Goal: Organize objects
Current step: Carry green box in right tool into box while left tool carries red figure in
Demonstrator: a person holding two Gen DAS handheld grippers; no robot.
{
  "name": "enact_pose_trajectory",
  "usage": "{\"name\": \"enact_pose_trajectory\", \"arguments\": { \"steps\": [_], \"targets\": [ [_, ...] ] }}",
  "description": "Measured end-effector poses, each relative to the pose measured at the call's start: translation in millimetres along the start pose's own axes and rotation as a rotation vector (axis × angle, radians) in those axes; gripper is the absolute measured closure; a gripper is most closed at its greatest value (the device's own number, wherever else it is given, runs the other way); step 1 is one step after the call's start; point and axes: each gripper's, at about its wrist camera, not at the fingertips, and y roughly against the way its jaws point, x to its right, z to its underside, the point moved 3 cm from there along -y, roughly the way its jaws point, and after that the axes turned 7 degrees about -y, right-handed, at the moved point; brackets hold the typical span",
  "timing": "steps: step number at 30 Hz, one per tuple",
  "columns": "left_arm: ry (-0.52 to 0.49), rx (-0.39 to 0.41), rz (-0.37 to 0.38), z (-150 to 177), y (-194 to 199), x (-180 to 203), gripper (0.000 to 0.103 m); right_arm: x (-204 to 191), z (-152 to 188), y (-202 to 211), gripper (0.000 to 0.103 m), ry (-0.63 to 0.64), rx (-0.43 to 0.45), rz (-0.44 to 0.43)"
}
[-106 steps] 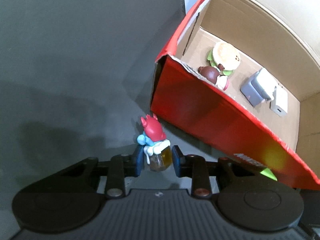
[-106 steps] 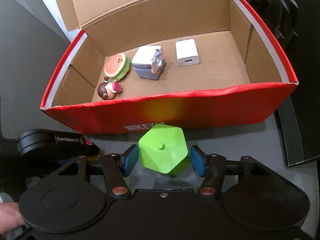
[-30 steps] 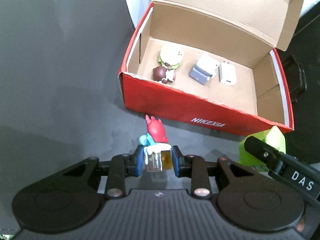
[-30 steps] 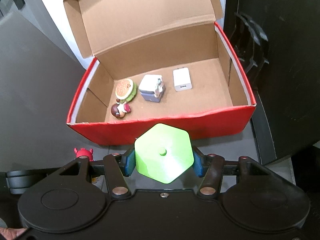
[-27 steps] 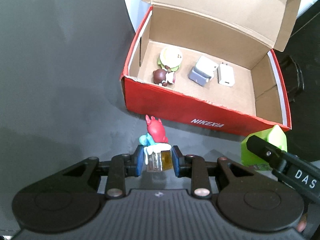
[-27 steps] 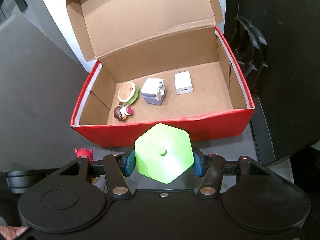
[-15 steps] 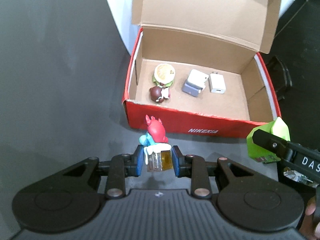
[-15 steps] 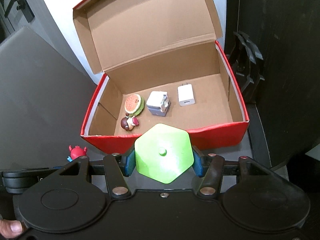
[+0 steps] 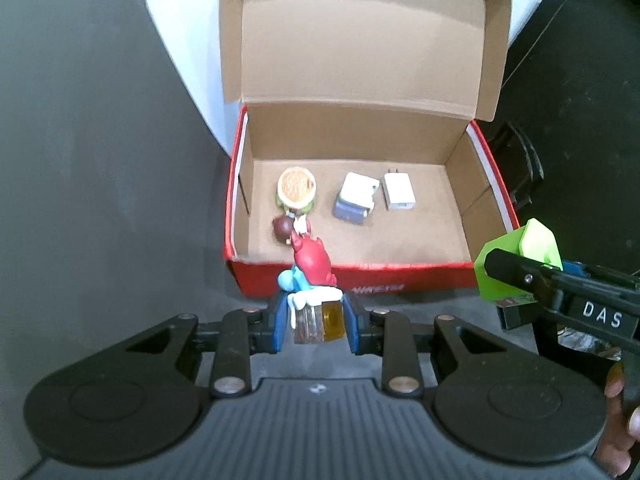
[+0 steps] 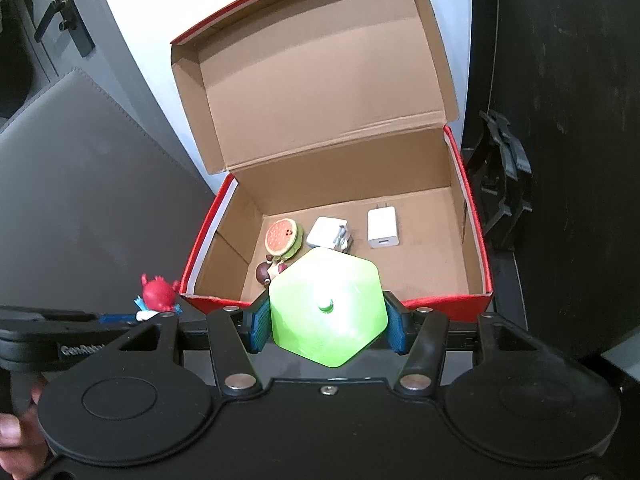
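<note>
While both loads hang just short of the box (image 9: pixel 400 276), left tool (image 9: pixel 316 322) grips figurine (image 9: pixel 310 264), right tool (image 10: pixel 326 326) clamps green block (image 10: pixel 328 304); carry step. Next: clear front wall, lower, release inside.

Left wrist view: mounted behind the left gripper (image 9: pixel 316 326), looking steeply down and forward, near the front wall of the red box (image 9: pixel 420 278). The right gripper's finger enters at right. Right wrist view: mounted behind the right gripper (image 10: pixel 328 326), also angled down, from further right. Both views share the open box interior, its raised lid (image 10: pixel 320 72), and the white charger (image 9: pixel 399 196) inside.
</note>
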Motion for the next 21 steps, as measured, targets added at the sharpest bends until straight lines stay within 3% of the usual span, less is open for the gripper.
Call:
{"name": "enact_pose_trajectory", "arguments": {
  "steps": [21],
  "targets": [
    [-0.08,0.021,0.022,-40,-4,3,0.075,-2,-40,-10,0.049,0.084,-0.012,0.009]
  ]
}}
